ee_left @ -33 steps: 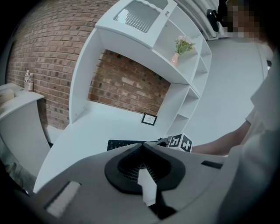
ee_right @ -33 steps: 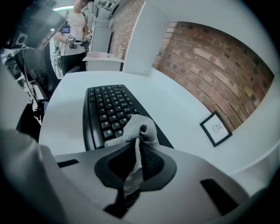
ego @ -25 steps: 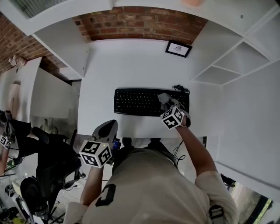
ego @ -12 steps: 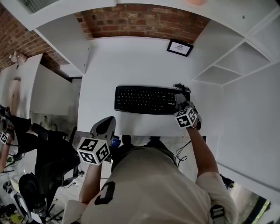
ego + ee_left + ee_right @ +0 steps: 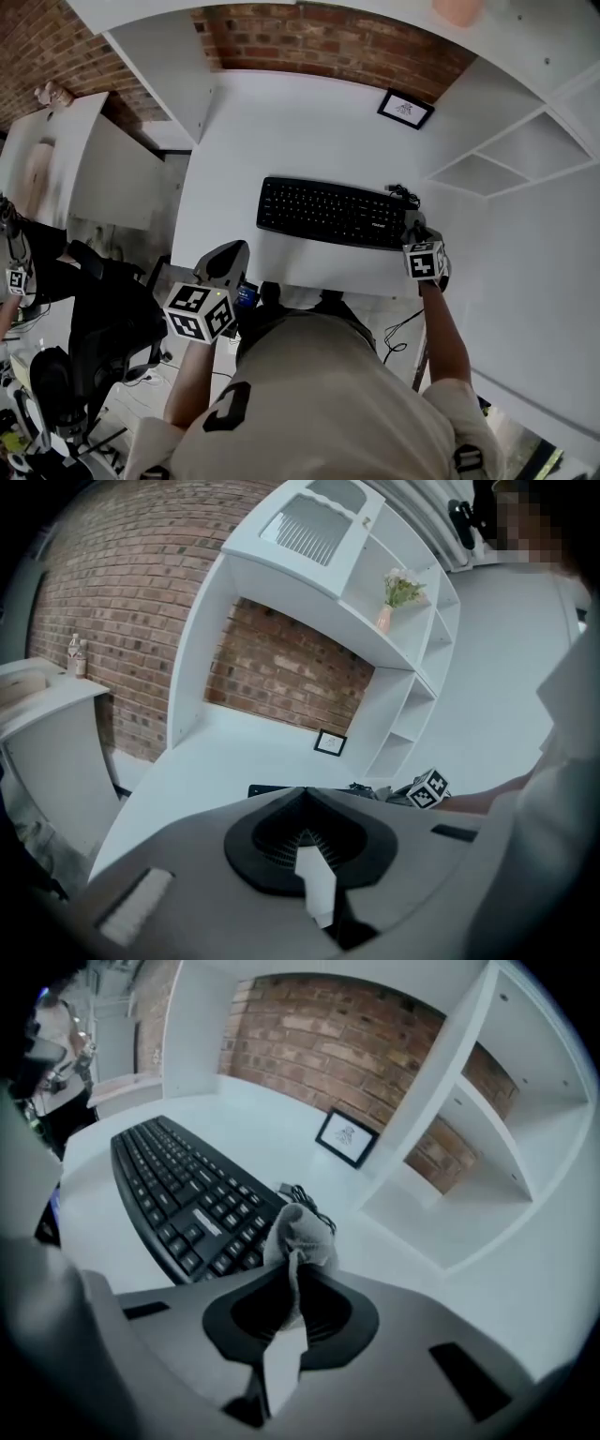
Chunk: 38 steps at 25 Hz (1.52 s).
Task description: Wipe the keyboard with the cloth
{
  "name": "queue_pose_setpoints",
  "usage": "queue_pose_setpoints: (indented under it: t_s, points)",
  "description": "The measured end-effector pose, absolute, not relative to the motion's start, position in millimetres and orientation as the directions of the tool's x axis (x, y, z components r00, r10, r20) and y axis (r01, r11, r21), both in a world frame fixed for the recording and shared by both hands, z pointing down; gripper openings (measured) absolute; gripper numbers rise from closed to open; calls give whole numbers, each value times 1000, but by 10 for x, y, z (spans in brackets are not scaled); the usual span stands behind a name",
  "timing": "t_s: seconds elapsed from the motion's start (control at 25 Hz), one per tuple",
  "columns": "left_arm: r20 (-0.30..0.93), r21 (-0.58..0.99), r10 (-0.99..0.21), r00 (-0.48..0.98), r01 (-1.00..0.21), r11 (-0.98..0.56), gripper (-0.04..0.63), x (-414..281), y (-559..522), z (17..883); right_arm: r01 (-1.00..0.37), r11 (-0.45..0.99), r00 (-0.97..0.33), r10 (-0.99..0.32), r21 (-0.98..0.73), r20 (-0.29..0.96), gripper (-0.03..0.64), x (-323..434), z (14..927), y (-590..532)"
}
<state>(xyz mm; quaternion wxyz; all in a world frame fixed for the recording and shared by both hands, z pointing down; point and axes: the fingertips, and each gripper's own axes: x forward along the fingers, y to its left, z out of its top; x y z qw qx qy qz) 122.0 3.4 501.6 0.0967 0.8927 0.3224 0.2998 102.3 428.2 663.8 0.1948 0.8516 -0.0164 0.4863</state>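
The right gripper has its jaws clamped on the grey cloth, a bunched fold of which sticks out past the jaw tips. Over the last second this gripper has travelled from the right-hand keys to the right end of the keyboard, and it now sits beyond that end, near the front edge of the desk towards its right corner. In the right gripper view the cloth appears raised clear of the keys, beside the cable; contact with the desk cannot be confirmed.

The keyboard lies across the middle of the desk, parallel to the front edge. A small picture frame stands at the back right.

The left gripper hangs off the front edge of the desk, jaws together with nothing between them.

Assessment: one wiping pass to the right looks complete. The left-hand keys may still need a pass, which requires returning the cloth over the keyboard.
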Motion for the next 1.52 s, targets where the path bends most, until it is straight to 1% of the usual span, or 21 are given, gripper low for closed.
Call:
queue_pose_setpoints:
  t_s: [0.08, 0.16, 0.24, 0.4, 0.6, 0.68, 0.84, 1.04, 1.24, 1.52]
  points:
    - [469, 369, 633, 616, 514, -774, 4, 1244, 6, 5009, -270, -920, 594, 73, 284, 801, 14, 1198, 6434, 3872]
    - [465, 368, 632, 620, 514, -775, 5, 1262, -20, 4993, -367, -893, 647, -43, 261, 762, 14, 1408, 6216, 3318]
    - [458, 366, 628, 629, 511, -778, 5, 1274, -49, 4966, -467, -849, 670, -158, 246, 725, 14, 1579, 6036, 2743]
    - [449, 364, 606, 657, 485, -795, 5, 1284, -176, 4943, -606, -773, 640, -333, 189, 692, 14, 1771, 5912, 1757]
    - [468, 350, 534, 705, 406, -844, 3, 1256, -495, 4989, -748, -641, 553, -458, 173, 696, 14, 1844, 5969, 767]
    - [477, 344, 506, 719, 377, -860, 3, 1230, -623, 5013, -779, -603, 519, -468, 171, 715, 14, 1871, 6096, 511]
    - [483, 351, 481, 732, 342, -872, 3, 1176, -818, 5043, -812, -563, 454, -447, 152, 771, 14, 1919, 6445, 248]
    - [473, 375, 495, 729, 342, -862, 3, 1125, -908, 5039, -859, -453, 422, -365, 238, 830, 14, 1977, 6781, 142]
    - [471, 378, 495, 730, 341, -861, 3, 1162, -924, 5060, -837, -500, 426, -336, 224, 840, 14, 1968, 6846, 321]
    - [467, 388, 558, 686, 407, -827, 3, 1227, -657, 5061, -807, -537, 446, -285, 245, 848, 14, 1866, 6871, 702]
